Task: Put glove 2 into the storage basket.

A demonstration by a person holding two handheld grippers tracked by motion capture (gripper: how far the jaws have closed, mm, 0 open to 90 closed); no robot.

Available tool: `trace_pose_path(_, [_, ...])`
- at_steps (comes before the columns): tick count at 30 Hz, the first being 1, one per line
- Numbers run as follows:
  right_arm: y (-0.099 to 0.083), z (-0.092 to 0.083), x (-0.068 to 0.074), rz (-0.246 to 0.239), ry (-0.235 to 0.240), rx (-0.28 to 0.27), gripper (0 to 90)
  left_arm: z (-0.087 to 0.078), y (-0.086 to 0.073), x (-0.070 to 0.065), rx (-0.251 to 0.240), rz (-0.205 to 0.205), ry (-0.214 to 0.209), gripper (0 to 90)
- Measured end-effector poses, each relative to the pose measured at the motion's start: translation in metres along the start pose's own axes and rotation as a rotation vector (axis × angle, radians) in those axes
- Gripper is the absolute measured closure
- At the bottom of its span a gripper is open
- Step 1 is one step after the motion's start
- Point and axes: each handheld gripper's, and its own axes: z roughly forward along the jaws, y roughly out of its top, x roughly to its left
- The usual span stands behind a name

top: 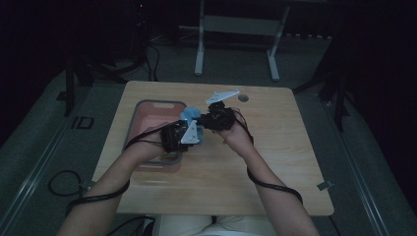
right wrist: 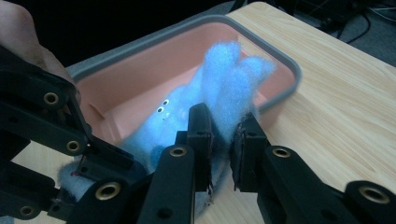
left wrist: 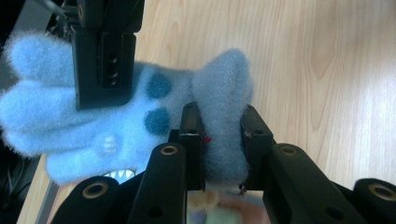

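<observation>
Both tools [top: 196,125] clamped on blue plush toy [top: 190,115], pink bin [top: 147,105] just behind.

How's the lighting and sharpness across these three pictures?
High view: dim, underexposed, with the room beyond the table nearly black. Left gripper view: bright, with the blue plush toy soft-edged up close and glare on the wood at right. Right gripper view: the toy looks blurred and the pink bin sharper.

From the high view I can't resolve the toy [top: 190,116]: small, dim. Tray [top: 147,109] hidden at 5 o'clock by my left hand [top: 147,147].
</observation>
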Motion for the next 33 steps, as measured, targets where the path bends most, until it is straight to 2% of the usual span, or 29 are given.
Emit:
trace_pose_path(4, [0.012,0.020,0.014,-0.017,0.030,-0.006,79.8,-0.011,-0.017,0.002,0.017,-0.020,0.007,75.2])
trace_pose_path(6, [0.013,0.021,0.015,-0.018,0.031,-0.007,79.8,-0.015,-0.024,0.002,0.023,-0.027,0.013,75.2])
trace_pose_path(12, [0.024,0.041,0.026,-0.040,0.057,-0.002,79.8,-0.026,-0.041,0.003,0.037,-0.050,0.026,75.2])
trace_pose_path(13, [0.031,0.050,0.033,-0.050,0.072,-0.005,79.8,-0.031,-0.049,0.004,0.040,-0.059,0.030,75.1])
trace_pose_path(19, [0.040,0.063,0.042,-0.062,0.092,-0.008,79.8,-0.040,-0.066,0.007,0.053,-0.080,0.036,75.2])
trace_pose_path(25, [0.042,0.075,0.045,-0.065,0.089,0.011,79.7,-0.037,-0.075,0.008,0.057,-0.098,0.024,75.2])
trace_pose_path(33, [0.030,0.093,0.039,-0.045,0.075,0.050,79.7,-0.018,-0.088,0.007,0.068,-0.115,-0.006,75.1])
